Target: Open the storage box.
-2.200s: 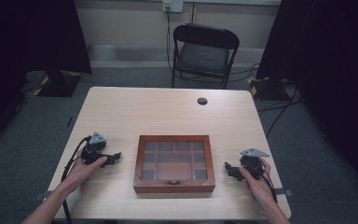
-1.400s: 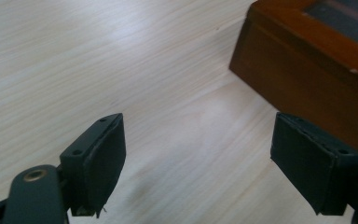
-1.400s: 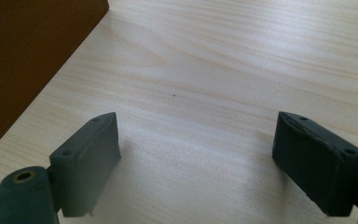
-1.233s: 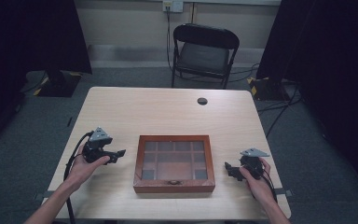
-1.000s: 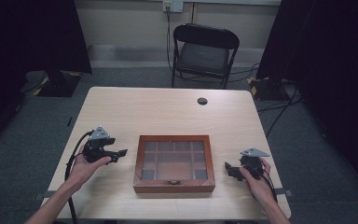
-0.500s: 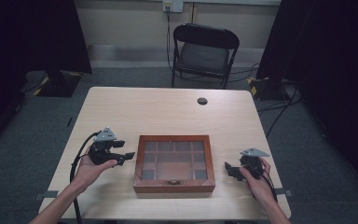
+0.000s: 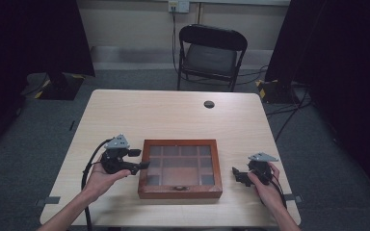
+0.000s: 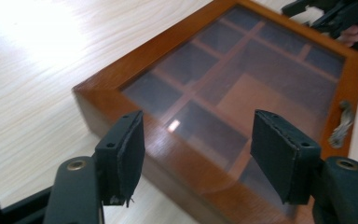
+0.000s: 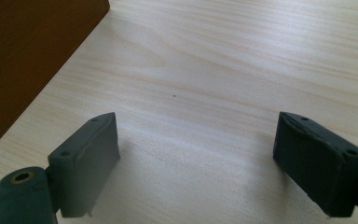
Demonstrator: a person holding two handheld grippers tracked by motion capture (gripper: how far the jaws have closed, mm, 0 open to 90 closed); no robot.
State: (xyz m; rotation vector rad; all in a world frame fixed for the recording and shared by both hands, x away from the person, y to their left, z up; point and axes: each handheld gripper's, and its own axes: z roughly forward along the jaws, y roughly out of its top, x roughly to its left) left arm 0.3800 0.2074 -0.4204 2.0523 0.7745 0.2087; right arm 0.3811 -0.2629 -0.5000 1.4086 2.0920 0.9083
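A wooden box with a glass lid lies shut near the table's front edge, its inner compartments visible through the glass. A small metal clasp sits on its front side. My left gripper is open at the box's left edge, its jaws raised just above the lid's rim. My right gripper is open and rests on the table a little right of the box, with bare wood between its jaws. The box's side wall fills the upper left of the right gripper view.
The light wooden table has a small dark round disc near its far edge. A black folding chair stands behind the table. The right gripper appears far off in the left gripper view.
My left gripper has moved right across the table, from well clear of the box to its left edge. The right gripper has stayed where it was.
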